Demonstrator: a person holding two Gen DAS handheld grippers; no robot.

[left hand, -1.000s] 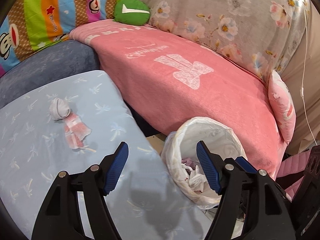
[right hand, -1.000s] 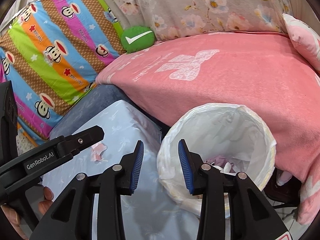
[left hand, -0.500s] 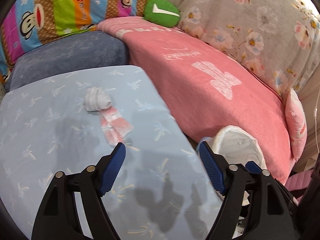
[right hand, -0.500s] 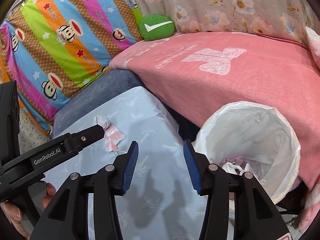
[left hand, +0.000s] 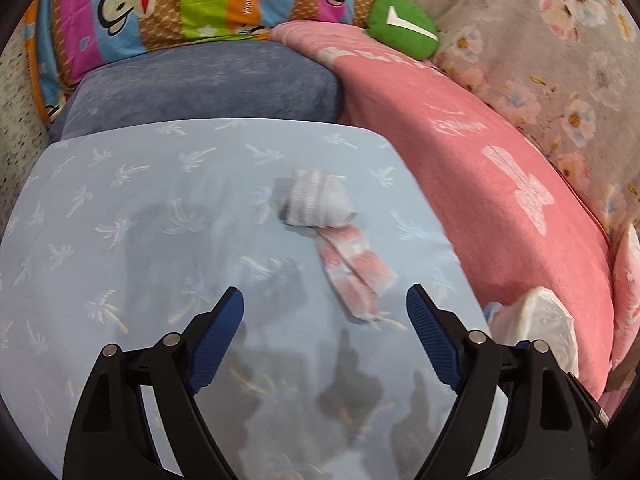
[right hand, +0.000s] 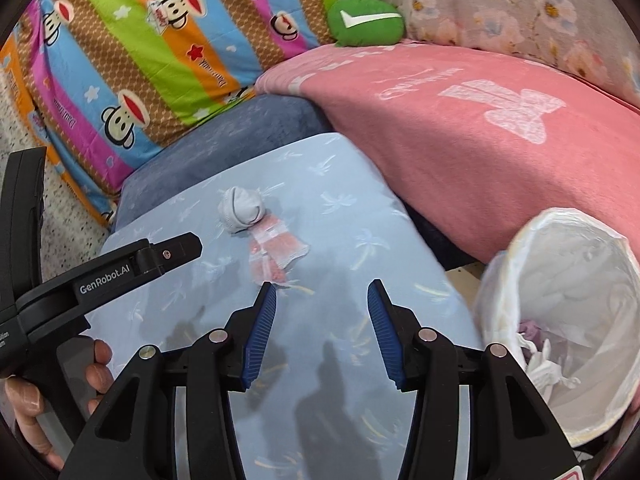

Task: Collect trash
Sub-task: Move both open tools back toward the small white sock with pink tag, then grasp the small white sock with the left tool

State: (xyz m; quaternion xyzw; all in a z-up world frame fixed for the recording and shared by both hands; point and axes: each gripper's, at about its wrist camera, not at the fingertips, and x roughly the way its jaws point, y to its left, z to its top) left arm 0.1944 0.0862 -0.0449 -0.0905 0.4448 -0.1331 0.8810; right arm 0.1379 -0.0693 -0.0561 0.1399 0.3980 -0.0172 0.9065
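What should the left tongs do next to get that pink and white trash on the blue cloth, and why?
Probably ease the left tongs forward and down over the pink wrapper, then close. They are open and empty, the wrapper lies just ahead between their tips on the blue cloth, touching the white wad, and the lined bin waits to the right.

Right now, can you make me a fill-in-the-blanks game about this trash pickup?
1. The crumpled white wad touches a wrapper colored ____.
2. Both lie on a light blue cloth printed with ____ trees.
3. The bin is lined with a ____ bag.
4. Both the left gripper and right gripper are ____.

Missing words: pink; palm; white; open
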